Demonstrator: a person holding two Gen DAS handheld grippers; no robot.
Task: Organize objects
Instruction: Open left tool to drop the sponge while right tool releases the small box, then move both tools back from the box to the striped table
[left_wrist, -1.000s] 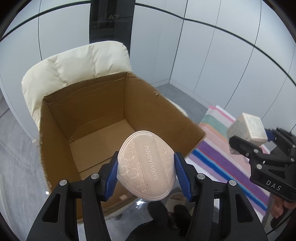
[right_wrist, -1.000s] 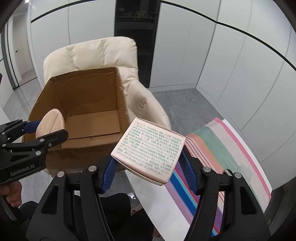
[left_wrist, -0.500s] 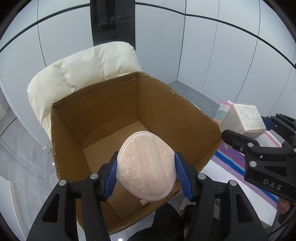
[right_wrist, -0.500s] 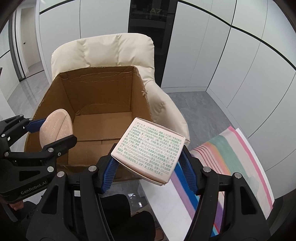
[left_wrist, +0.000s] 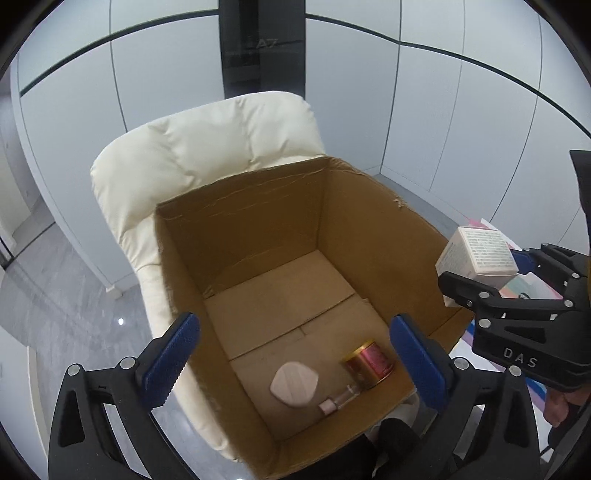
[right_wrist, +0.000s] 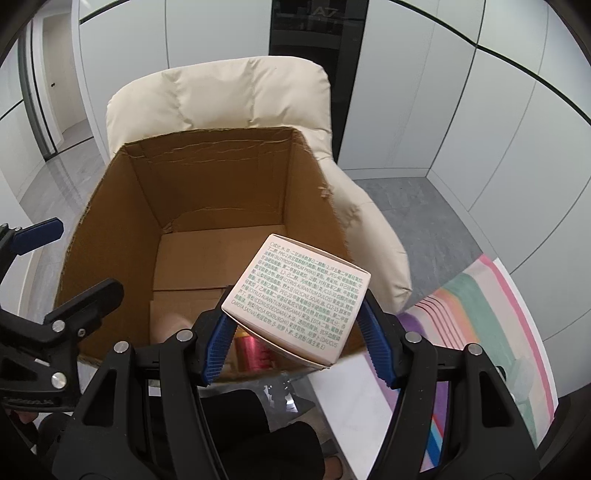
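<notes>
Left wrist view: the left gripper (left_wrist: 293, 354) stands with its jaws wide apart, having just opened, and nothing lies between them. Below it the cardboard box (left_wrist: 240, 229) sits open on a cream chair (left_wrist: 207, 147). On the box floor at the near side lie a pink pad (left_wrist: 294, 384), a small bottle (left_wrist: 338, 401) and a red-and-gold can (left_wrist: 368, 363); the bottle touches the can and sits just right of the pad. The near box wall is partly cut off by the gripper body. At the right edge the right gripper (left_wrist: 491, 273) appears, clamped on a white carton (left_wrist: 476, 256) just outside the box's right wall; a fingertip of the person's hand (left_wrist: 554, 410) shows at the frame edge. Right wrist view: the right gripper (right_wrist: 295, 330) is closed on the carton (right_wrist: 295, 299), which is tilted and blocks much of the box's (right_wrist: 207, 192) near right corner. The can (right_wrist: 253, 352) shows only partly beneath it; the pad (right_wrist: 171, 325) is blurred and half hidden. The left gripper (right_wrist: 70, 258) intrudes at left, jaws apart. A striped mat (right_wrist: 476, 317) lies at right.
</notes>
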